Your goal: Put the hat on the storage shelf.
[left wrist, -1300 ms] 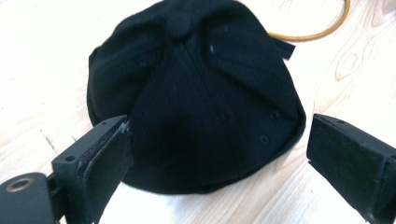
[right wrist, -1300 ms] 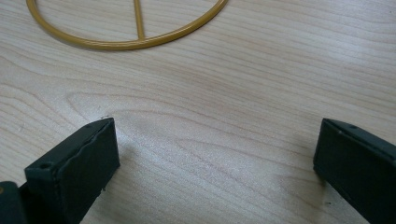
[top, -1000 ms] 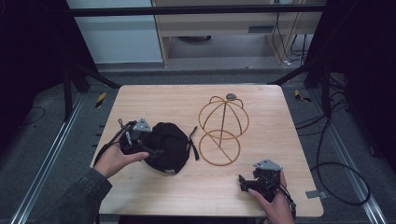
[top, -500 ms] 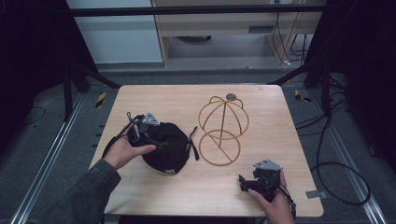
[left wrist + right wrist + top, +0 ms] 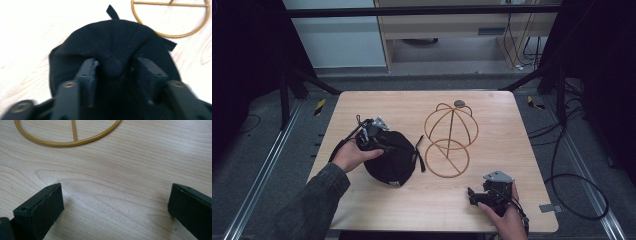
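Black cap (image 5: 391, 157) on table (image 5: 492, 115) beside wire hat stand (image 5: 449, 140); left gripper (image 5: 116, 66) jaws just closing, pinching crown fabric; right gripper (image 5: 115, 202) open, idle; risk: thin fold slipping free.

The black cap (image 5: 393, 159) lies crown-up on the left half of the wooden table, a soft dome of dark fabric with its back strap ends sticking out toward the gold wire hat stand (image 5: 450, 140) just beside it. A fold of the crown is bunched up between the jaws of the left gripper (image 5: 373, 136), which have just been closing on it.
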`<action>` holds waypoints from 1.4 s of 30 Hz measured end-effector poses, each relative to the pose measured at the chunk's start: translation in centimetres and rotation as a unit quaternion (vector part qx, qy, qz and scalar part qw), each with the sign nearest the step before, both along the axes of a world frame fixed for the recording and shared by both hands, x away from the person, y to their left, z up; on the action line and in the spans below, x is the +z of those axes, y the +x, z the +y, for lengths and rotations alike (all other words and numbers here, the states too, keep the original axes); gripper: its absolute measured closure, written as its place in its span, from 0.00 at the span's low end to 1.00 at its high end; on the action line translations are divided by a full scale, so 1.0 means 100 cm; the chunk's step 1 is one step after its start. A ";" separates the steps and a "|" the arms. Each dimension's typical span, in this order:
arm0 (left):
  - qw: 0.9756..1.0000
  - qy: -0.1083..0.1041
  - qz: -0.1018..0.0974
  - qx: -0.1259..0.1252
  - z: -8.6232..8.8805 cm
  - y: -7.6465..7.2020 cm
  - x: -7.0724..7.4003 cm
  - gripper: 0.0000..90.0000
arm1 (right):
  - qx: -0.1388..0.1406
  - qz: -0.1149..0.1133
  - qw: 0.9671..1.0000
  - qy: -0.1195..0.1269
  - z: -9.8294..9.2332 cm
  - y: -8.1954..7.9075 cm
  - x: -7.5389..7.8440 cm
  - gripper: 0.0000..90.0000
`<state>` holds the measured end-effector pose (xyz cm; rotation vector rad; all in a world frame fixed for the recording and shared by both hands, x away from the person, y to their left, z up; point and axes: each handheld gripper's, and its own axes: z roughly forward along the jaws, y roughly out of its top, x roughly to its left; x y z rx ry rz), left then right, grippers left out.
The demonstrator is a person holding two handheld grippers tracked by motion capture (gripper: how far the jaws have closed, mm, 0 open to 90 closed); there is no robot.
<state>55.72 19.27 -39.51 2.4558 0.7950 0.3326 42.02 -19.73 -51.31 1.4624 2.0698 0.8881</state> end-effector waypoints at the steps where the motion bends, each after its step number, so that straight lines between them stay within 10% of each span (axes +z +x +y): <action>1: 1.000 -0.004 0.002 0.001 0.001 0.000 0.001 0.68 | 0.000 0.000 1.000 0.000 0.000 0.000 0.000 0.00; 42: 0.993 -0.064 -0.094 -0.024 0.027 -0.051 0.094 0.81 | 0.001 -0.001 1.000 -0.002 0.000 0.001 0.000 0.00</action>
